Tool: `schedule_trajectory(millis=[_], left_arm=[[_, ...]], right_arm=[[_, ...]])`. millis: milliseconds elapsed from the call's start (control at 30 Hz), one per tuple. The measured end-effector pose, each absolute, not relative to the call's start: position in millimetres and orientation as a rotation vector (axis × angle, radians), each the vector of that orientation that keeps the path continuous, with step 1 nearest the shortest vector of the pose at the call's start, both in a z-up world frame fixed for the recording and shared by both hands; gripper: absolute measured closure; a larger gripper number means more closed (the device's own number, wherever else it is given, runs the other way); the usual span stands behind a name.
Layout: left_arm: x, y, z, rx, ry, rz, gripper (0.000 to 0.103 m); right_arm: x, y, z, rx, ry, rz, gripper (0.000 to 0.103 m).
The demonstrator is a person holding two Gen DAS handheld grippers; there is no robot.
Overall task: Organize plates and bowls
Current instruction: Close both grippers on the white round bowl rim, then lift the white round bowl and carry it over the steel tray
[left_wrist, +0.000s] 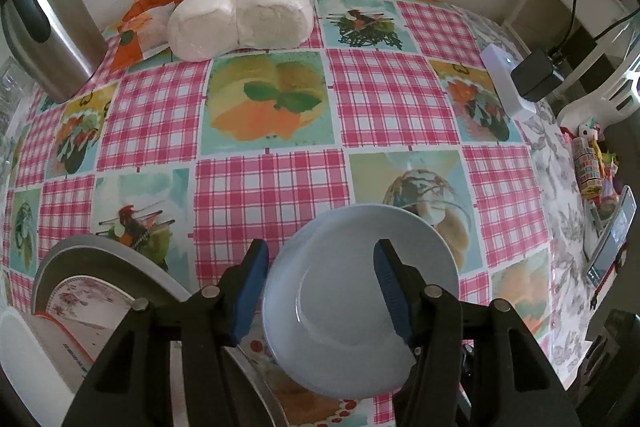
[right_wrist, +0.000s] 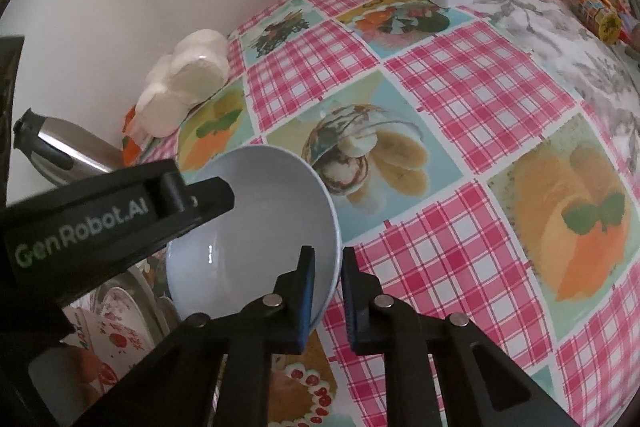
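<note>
A pale blue bowl [left_wrist: 360,291] is held tilted above the patterned tablecloth. My right gripper [right_wrist: 326,291] is shut on the bowl's [right_wrist: 256,227] near rim, one pad inside and one outside. My left gripper [left_wrist: 320,287] is open, one finger left of the bowl and the other over its inside; it also shows as a black arm at the left of the right wrist view. A stack of patterned plates [left_wrist: 80,303] sits at lower left in a metal-rimmed tray, also seen in the right wrist view [right_wrist: 116,319].
A steel kettle [left_wrist: 56,35] and a pack of white rolls [left_wrist: 244,15] stand at the back by the wall. A white power strip with a black adapter [left_wrist: 516,79] lies at the right. Toys and a phone [left_wrist: 612,239] sit at the table's far right.
</note>
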State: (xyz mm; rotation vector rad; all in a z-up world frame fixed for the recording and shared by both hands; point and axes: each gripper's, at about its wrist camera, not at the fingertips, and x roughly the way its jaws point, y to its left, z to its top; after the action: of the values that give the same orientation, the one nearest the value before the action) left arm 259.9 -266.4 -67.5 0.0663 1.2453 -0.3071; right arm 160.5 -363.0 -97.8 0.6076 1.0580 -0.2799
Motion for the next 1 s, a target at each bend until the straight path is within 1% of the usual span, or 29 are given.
schedule_trajectory(millis=[100,167,300,367,733,833,900,967,1000], left_arm=[[258.2,-267.4,-68.9,0.068,1.244,-0.313,0.048],[257.6,-267.8,-70.9,0.064,1.249,-0.316,0.048],[255.5,-269.9,-76.7,0.068,1.265,-0.326,0.059],[254.5,-271.0,-79.0,0.072,1.269,-0.332,0.061],[249.0,-273.2,-94.9,0.075,1.308,-0.336,0.063],[248.1,-273.5,-94.1,0.084,1.3,-0.341,0.071],[248.4,-273.3,-93.9,0.091,1.291,-0.339,0.078],[248.8,-272.3,-93.2,0.1,1.275,-0.336,0.082],[248.9,-271.6,-93.0,0.098,1.271,-0.341,0.083]], right_arm=[[157.6,-365.6,-98.0,0.613,1.057,-0.295,0.095],[155.9,-369.0,-98.7,0.623,1.056,-0.305,0.096],[151.9,-374.9,-96.6,0.642,1.041,-0.325,0.096],[150.4,-378.9,-96.4,0.65,1.037,-0.335,0.096],[146.8,-386.3,-99.7,0.69,1.028,-0.361,0.096],[146.5,-386.3,-99.9,0.695,1.026,-0.359,0.095],[146.7,-386.5,-100.2,0.697,1.026,-0.361,0.095],[146.3,-386.6,-100.8,0.702,1.026,-0.363,0.095],[146.1,-386.8,-101.0,0.705,1.025,-0.363,0.095]])
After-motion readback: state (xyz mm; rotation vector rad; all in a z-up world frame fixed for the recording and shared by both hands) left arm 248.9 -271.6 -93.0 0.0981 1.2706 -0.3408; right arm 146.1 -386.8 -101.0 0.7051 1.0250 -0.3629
